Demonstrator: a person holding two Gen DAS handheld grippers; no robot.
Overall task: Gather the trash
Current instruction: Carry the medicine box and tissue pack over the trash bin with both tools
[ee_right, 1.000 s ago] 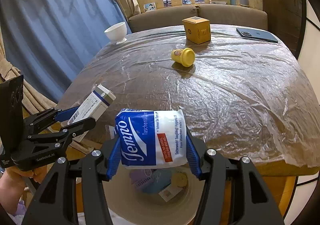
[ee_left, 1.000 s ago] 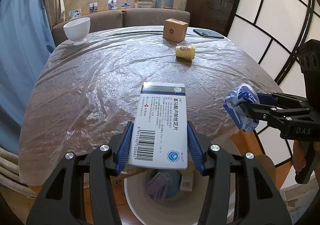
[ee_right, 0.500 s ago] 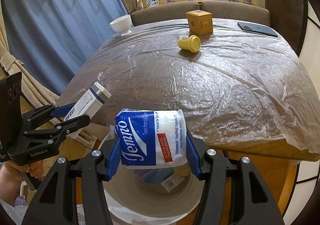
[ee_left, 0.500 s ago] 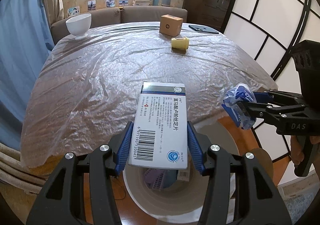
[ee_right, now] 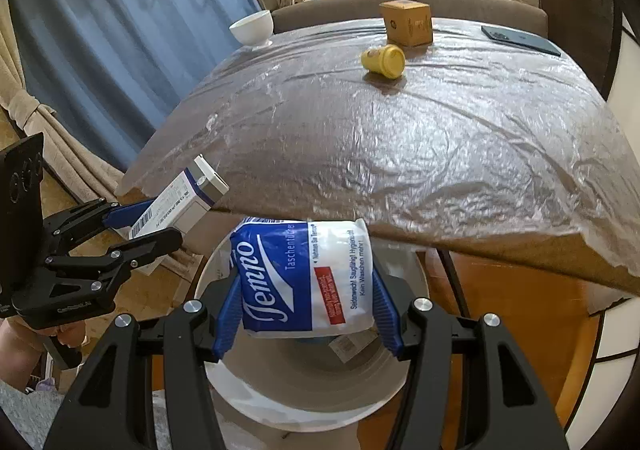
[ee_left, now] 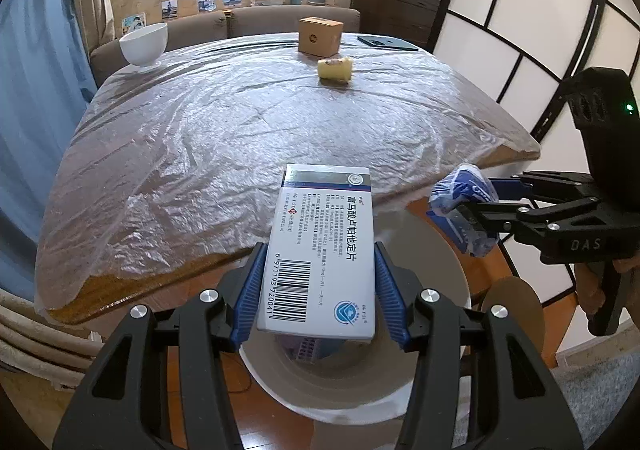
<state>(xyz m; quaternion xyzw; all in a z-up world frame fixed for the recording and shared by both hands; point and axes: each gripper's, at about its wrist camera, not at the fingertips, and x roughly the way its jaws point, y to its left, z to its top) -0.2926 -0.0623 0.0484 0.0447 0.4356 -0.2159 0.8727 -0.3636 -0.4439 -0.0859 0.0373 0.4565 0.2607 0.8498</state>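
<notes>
Left gripper (ee_left: 318, 292): matte black linkage frame, silver round screw heads, blue ribbed pads (ee_left: 251, 290). Right gripper (ee_right: 306, 314): same black frame, silver screws, blue ribbed pads, raised "DAS" lettering on its side, black camera block with a green light.

A plastic-covered table (ee_left: 248, 138) carries 4 things: white bowl (ee_left: 144, 43), brown box (ee_left: 320, 36), toppled yellow cup (ee_left: 335, 68), dark phone (ee_left: 386, 42).

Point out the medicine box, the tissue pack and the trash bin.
medicine box (ee_left: 320, 250), left wrist view, middle of its printed face.
tissue pack (ee_right: 304, 278), right wrist view, blue part of its front.
trash bin (ee_right: 304, 406), right wrist view, near rim.
</notes>
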